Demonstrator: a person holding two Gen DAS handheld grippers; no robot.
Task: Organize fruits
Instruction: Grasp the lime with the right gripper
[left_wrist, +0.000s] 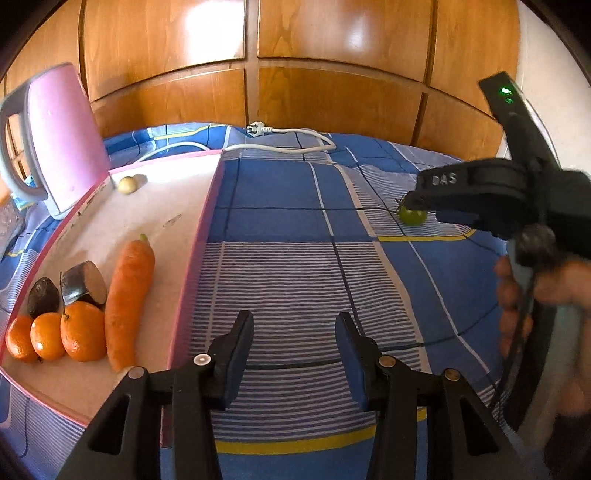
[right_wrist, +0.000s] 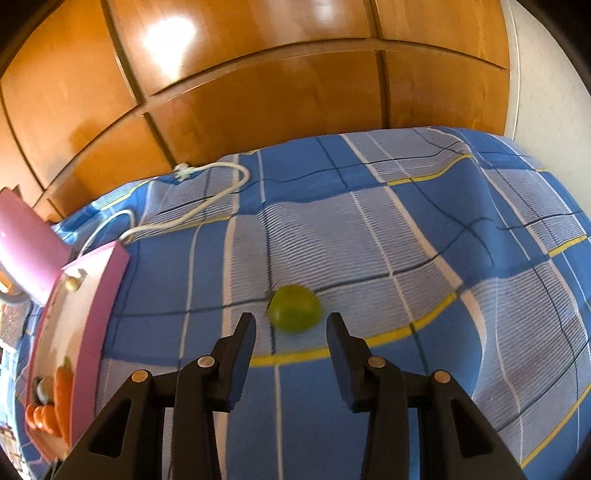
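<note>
My right claw (right_wrist: 291, 334) hangs partly open just short of the green fruit (right_wrist: 293, 308), not gripping it. My left claw (left_wrist: 294, 332) is partly open and empty over the blue checked bedspread (left_wrist: 288, 229). Oranges (left_wrist: 83, 330) and carrot (left_wrist: 127, 299) lie on the pink-edged tray (left_wrist: 195, 243).

- My left wrist camera sat behind the left gripper (left_wrist: 293, 325), looking forward and down along its two fingers at the blue checked bedspread (left_wrist: 295, 229).
- It faced the wooden wardrobe (left_wrist: 332, 74), with the pink-rimmed tray (left_wrist: 201, 236) close at its left edge.
- At its right edge it caught the right gripper (left_wrist: 417, 203) side-on, above the green fruit (left_wrist: 413, 215).
- My right wrist camera sat behind the right gripper (right_wrist: 290, 325), tilted down, with the green fruit (right_wrist: 293, 308) just beyond the fingertips.
- It faced the same wardrobe (right_wrist: 258, 92).
- Both views shared the bedspread (right_wrist: 369, 240), the tray (right_wrist: 99, 314), the white cable (left_wrist: 288, 142) and the fruit.
</note>
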